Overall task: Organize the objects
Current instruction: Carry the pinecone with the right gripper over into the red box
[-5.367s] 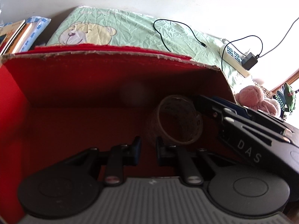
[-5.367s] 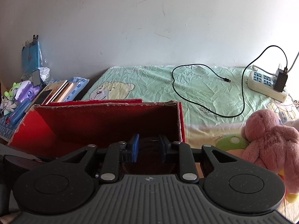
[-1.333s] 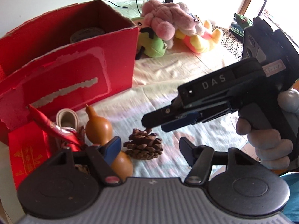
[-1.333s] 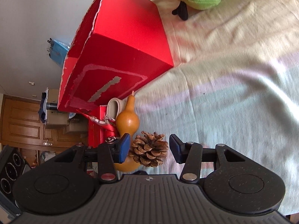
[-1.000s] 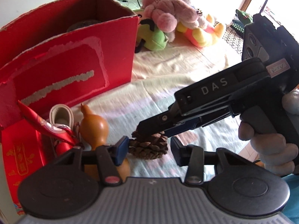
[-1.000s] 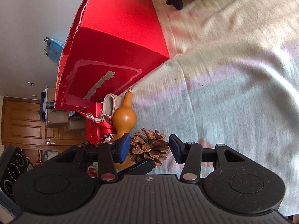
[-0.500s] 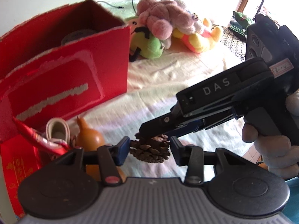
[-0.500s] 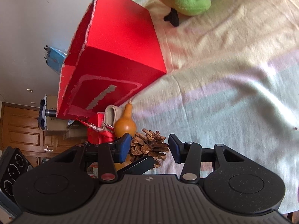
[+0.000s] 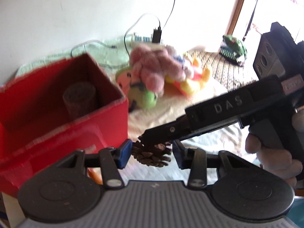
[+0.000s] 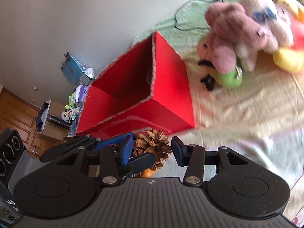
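A brown pinecone sits between the fingers of both grippers and is lifted off the bed. My left gripper closes on its sides. My right gripper also brackets the pinecone, and its black fingers cross over the cone in the left wrist view. The open red cardboard box stands at the left, with a brown tape roll inside. The box also shows in the right wrist view. An orange gourd peeks out below the cone.
A pile of plush toys, pink, green and yellow, lies on the bed behind the box; it also shows in the right wrist view. A power strip with black cables lies by the wall. A green toy sits at the far right.
Both grippers have risen together with the pinecone between them and tilted toward the box. The box's open top and the tape roll inside have come into view. The gourd dropped below.
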Demonstrator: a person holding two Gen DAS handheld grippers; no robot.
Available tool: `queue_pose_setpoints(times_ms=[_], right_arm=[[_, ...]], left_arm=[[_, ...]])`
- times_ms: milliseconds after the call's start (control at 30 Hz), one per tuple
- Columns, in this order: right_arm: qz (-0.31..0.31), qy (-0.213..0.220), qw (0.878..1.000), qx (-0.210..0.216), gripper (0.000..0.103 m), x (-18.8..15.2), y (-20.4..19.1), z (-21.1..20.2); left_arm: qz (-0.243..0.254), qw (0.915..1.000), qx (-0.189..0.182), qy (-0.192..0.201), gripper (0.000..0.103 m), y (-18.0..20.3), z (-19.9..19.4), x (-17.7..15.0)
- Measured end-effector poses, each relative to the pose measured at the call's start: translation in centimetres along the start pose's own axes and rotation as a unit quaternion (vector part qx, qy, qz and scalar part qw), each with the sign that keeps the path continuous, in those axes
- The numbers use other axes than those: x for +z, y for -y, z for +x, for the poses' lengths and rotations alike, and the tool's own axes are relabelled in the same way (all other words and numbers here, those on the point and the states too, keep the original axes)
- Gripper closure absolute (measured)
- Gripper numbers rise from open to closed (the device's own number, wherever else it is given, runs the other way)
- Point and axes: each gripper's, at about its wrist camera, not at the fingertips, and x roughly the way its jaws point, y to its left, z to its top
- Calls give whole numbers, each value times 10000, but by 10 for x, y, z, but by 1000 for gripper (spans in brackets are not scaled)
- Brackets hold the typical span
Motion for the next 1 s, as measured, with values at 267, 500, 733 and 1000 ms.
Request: queue_pose_setpoints(times_ms=[267, 500, 733, 1000], right_arm=[[-239, 459, 9986, 47, 55, 26, -17, 4], [-707, 688, 9951, 52, 55, 57, -42, 22], [-1130, 410, 9922, -333, 57, 73, -47, 62], [-1351, 156, 9876, -786, 57, 70, -43, 89]], left_arm=[[46, 9987, 0, 516, 60, -15, -15, 27], [16, 9957, 109, 923, 60, -41, -24, 48], [-430, 9960, 57, 781, 60, -79, 2, 49], [-995, 9938, -203, 455, 60, -108, 38, 37]])
